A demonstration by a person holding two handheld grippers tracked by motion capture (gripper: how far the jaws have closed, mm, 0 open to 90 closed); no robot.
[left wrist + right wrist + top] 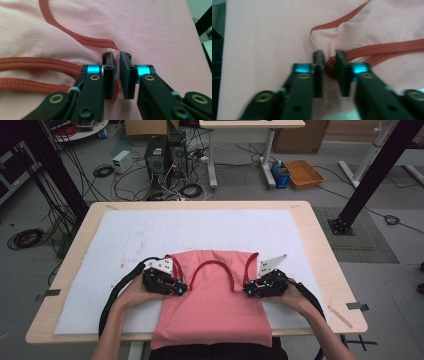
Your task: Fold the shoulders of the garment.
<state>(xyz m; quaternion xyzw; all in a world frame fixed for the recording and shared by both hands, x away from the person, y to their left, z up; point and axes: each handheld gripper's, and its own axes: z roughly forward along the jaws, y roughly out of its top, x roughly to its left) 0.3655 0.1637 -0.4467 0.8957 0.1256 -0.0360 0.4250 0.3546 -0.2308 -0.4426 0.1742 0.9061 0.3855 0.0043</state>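
A pink tank top [212,295] with red trim lies flat on the white mat [100,270] that covers the wooden table [320,245]. Its straps point away from the person and its hem hangs over the table's near edge. All places below are told from this tank top.

The left gripper [181,290] sits at the tank top's left side, at the armhole, held in the person's left hand [135,292]. In the left gripper view, the left gripper [117,75] has its jaws parted by a narrow gap, with a thin ridge of pink cloth and red trim [82,41] standing between them; the pads do not squeeze it.

The right gripper [247,290] sits at the tank top's right side, at the opposite armhole, held in the right hand [295,297]. In the right gripper view, the right gripper [329,72] also stands slightly apart, a bunched loop of red trim [329,67] lying in the gap and resting against the pads without being clamped.

Both grippers point inward across the garment toward each other, with the neckline arc between them.
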